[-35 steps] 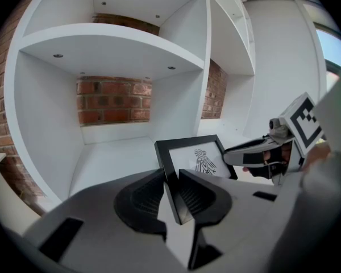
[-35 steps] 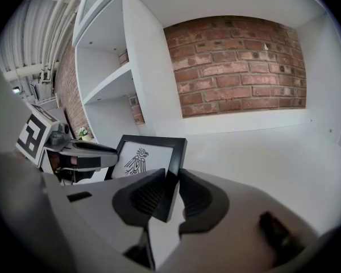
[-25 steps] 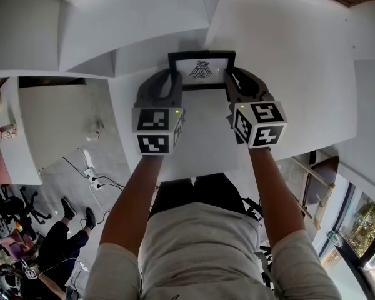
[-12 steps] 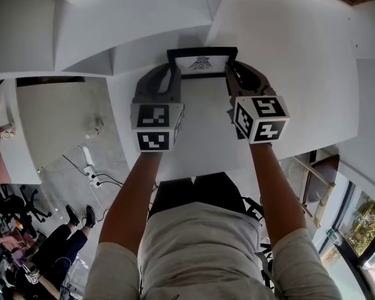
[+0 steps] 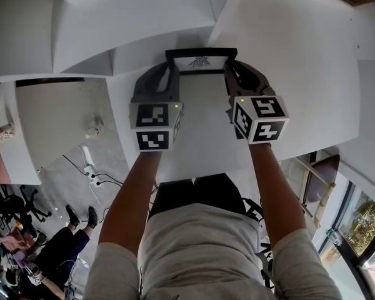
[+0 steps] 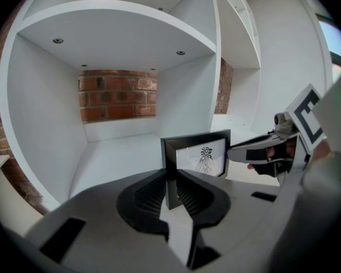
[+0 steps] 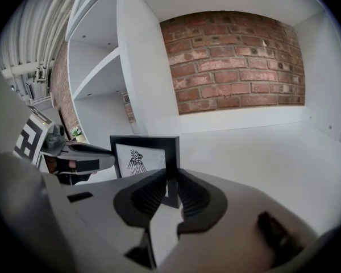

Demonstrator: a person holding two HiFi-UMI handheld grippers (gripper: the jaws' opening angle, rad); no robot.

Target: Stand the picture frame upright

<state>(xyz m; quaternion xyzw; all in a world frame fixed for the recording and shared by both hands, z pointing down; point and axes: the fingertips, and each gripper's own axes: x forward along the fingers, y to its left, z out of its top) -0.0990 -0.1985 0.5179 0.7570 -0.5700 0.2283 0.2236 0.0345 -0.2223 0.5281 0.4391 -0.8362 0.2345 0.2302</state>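
Observation:
A black picture frame [image 5: 201, 61] with a bird drawing stands almost upright on the white shelf [image 5: 200, 142], its picture facing me. My left gripper [image 5: 173, 75] holds its left edge. The jaws are still closing, with the pads against the frame [image 6: 202, 152] on both sides of my left gripper [image 6: 171, 176]. My right gripper [image 5: 232, 74] is shut on the right edge. In the right gripper view the frame [image 7: 141, 155] rises from between the pads of my right gripper [image 7: 171, 178]. The frame's foot is hidden behind the jaws.
The shelf is a white cubby with a vertical divider [image 7: 142, 67] on the left and a brick wall [image 7: 233, 61] at the back. Another shelf board [image 6: 119, 33] lies overhead. Below left, past the shelf edge, are floor cables [image 5: 90, 174] and a seated person [image 5: 47, 255].
The frame has tipped from leaning back to nearly upright, and its face now looks much shorter from above. Both grippers moved slightly forward with it.

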